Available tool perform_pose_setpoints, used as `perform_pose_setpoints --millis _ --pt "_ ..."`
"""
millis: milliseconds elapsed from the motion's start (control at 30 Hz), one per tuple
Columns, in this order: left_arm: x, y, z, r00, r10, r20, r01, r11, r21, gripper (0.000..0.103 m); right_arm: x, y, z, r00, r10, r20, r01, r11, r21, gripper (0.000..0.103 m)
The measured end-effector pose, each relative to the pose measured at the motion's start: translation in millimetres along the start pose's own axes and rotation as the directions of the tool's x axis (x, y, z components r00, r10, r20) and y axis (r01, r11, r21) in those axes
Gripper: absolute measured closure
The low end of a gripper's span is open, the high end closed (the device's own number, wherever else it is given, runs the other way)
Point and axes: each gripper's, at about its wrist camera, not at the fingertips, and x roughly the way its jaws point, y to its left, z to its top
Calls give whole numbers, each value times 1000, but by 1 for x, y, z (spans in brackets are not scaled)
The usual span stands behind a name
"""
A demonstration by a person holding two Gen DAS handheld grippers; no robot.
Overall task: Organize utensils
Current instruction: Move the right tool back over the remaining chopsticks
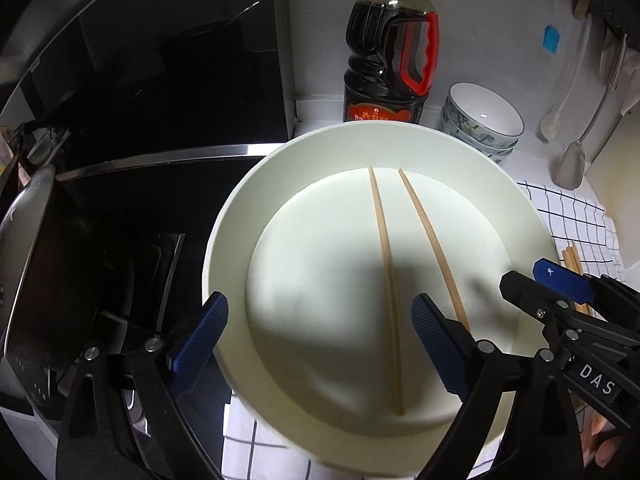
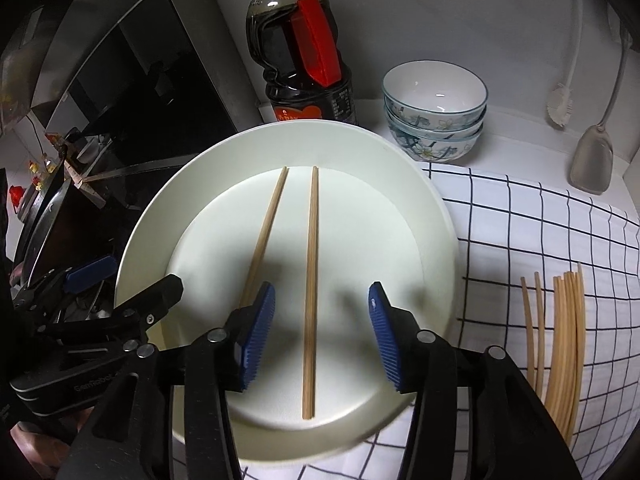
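A large white round container (image 1: 500,160) (image 2: 440,240) holds two wooden chopsticks (image 1: 386,264) (image 2: 310,280) lying lengthwise on its floor. My left gripper (image 1: 320,344) is open, its jaws straddling the container's left rim wall, one pad outside and one inside. My right gripper (image 2: 320,336) is open and empty above the container, over the near ends of the chopsticks. A bundle of several more chopsticks (image 2: 560,340) lies on the checked cloth (image 2: 540,232) to the right of the container; its tips also show in the left wrist view (image 1: 576,264).
A soy sauce bottle (image 1: 388,52) (image 2: 300,52) and stacked patterned bowls (image 1: 480,120) (image 2: 436,112) stand behind the container. A spatula (image 2: 592,164) and brush (image 2: 560,104) hang at the right wall. A black stove and range hood (image 1: 140,100) are at the left.
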Motion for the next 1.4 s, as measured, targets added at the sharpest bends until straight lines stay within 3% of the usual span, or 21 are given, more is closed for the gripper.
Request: perform_pose_setpoints --millis 467,867,1400 --pt "-34 -17 -18 999 28 22 -27 1000 -14 8 -39 -11 -22 1000 -3 15 3 1000 -15 41" --pt "-56 -42 -24 999 15 52 -15 1000 -4 8 -74 -41 -40 999 -21 36 20 1000 9 40" --pt "-61 -125 -39 996 -89 31 85 990 113 8 -111 -114 -79 991 -118 58 110 986 128 39"
